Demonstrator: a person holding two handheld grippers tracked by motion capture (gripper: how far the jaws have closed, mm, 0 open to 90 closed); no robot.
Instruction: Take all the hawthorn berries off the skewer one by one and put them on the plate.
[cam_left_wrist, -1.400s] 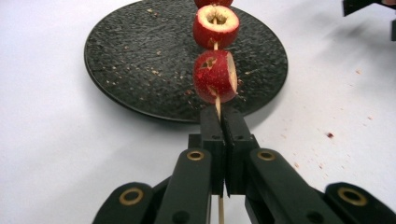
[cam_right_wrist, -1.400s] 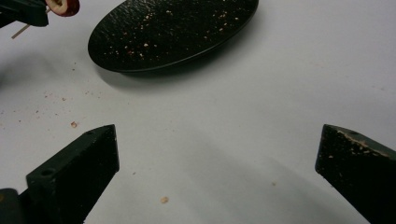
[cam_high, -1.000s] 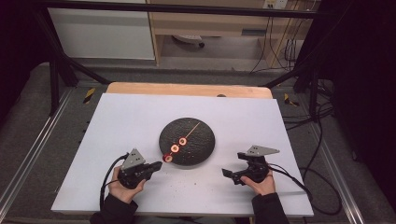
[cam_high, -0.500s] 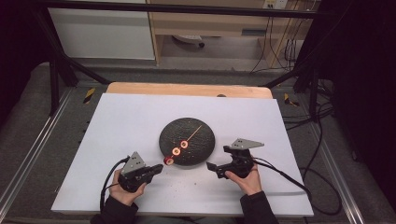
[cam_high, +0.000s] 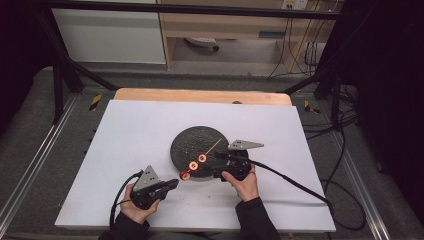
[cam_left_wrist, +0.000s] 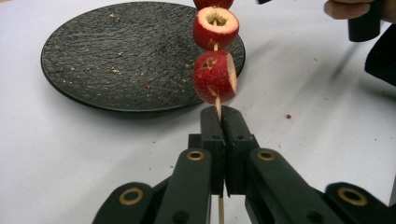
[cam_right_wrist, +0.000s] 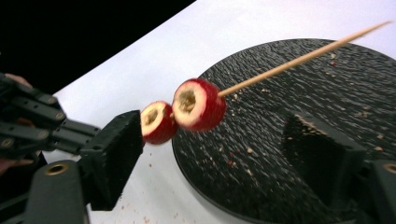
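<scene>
High view looks down; both claw views closely share the plate (cam_high: 199, 145).

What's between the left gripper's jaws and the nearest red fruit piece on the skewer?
In the left gripper view, only a short bare stretch of skewer separates the left gripper from the nearest fruit piece.

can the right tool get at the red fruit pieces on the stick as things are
Probably yes: the right tool is open beside the red cored fruit pieces on the thin wooden skewer, nothing between.

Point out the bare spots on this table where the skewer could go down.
Free: the white table left of the black plate, and the strip between plate and wooden far edge. Crowded: the near edge, where left gripper, skewer and right gripper meet.
</scene>
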